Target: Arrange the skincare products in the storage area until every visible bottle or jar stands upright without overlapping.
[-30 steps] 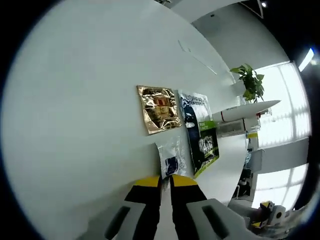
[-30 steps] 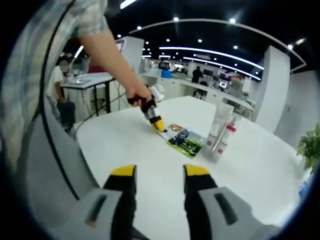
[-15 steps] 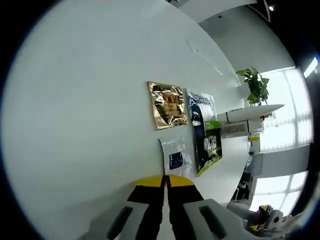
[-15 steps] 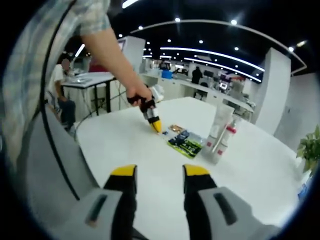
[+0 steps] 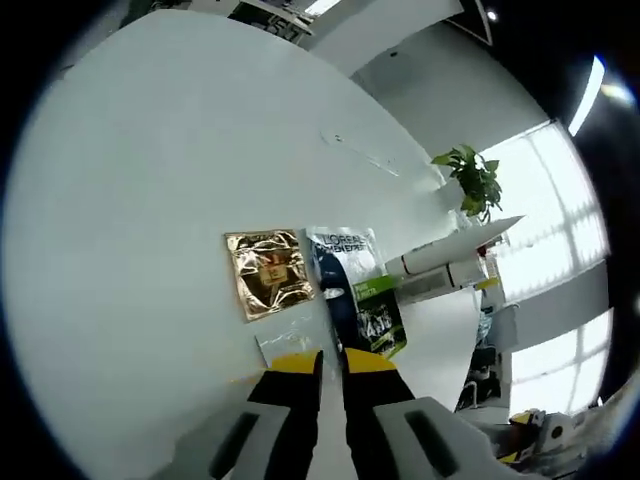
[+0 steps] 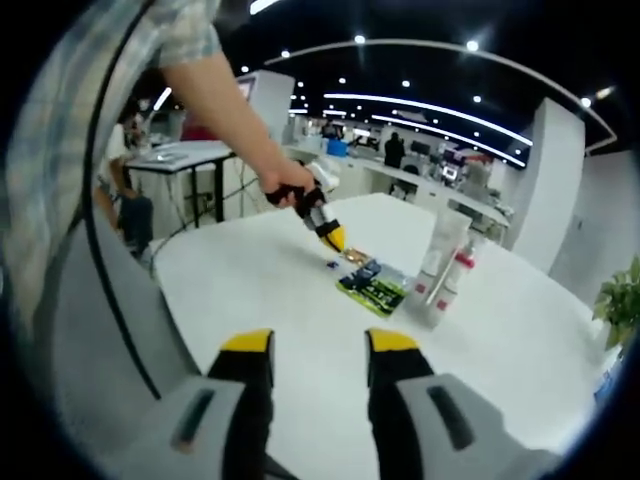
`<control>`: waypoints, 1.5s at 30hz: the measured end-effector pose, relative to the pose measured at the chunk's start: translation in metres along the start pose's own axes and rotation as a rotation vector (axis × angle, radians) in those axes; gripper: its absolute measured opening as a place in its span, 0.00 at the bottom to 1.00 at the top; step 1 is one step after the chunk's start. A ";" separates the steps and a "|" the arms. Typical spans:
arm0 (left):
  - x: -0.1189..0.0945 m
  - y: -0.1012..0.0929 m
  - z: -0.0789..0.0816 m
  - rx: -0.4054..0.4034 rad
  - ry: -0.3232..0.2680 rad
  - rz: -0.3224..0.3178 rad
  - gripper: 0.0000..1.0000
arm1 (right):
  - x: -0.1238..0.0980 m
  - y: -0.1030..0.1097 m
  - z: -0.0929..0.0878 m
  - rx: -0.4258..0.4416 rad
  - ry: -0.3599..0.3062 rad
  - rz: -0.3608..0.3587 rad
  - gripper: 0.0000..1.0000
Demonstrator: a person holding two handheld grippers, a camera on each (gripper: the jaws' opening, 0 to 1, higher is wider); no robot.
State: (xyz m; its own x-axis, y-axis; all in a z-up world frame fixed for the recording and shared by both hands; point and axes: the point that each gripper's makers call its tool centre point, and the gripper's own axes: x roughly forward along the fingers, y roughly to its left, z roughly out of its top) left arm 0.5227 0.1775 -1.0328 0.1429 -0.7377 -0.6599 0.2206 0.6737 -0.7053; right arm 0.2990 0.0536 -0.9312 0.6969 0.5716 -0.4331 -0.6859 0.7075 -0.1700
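Left gripper view: the left gripper (image 5: 331, 362) pinches a clear sachet (image 5: 285, 347), jaws nearly together; gold packet (image 5: 268, 273) at 11 o'clock, tubes (image 5: 450, 262) at 2.

Right gripper view: the right gripper (image 6: 320, 350) gapes wide, empty; packets and tubes (image 6: 442, 262) lie at 12 to 1 o'clock.

A large white round table (image 6: 300, 300) is seen ahead of the right tool, in a wide hall under a dark ceiling lined with curved light strips (image 6: 420, 105) and spot lamps. White counters (image 6: 400, 178) and a desk (image 6: 190, 158) are set beyond it. In the left gripper view, bright windows (image 5: 540, 200) and a potted plant (image 5: 470, 180) are placed past the table's far edge.
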 end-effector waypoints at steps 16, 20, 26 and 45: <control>0.005 0.025 -0.014 -0.003 0.051 0.075 0.04 | 0.001 -0.002 -0.002 -0.004 0.009 -0.009 0.34; 0.007 0.021 -0.010 -0.023 0.027 0.063 0.06 | 0.001 -0.002 -0.003 -0.003 0.013 -0.006 0.34; 0.005 0.009 -0.007 -0.010 0.002 0.044 0.09 | 0.001 -0.003 -0.003 -0.015 0.016 -0.010 0.35; -0.099 -0.109 -0.094 0.163 -0.377 -0.166 0.16 | 0.001 0.015 0.006 0.004 -0.022 0.071 0.39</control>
State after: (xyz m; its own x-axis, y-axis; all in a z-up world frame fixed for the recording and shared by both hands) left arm 0.3940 0.1811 -0.9143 0.4279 -0.8204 -0.3791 0.4150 0.5510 -0.7240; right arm 0.2908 0.0675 -0.9292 0.6513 0.6289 -0.4247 -0.7327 0.6667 -0.1364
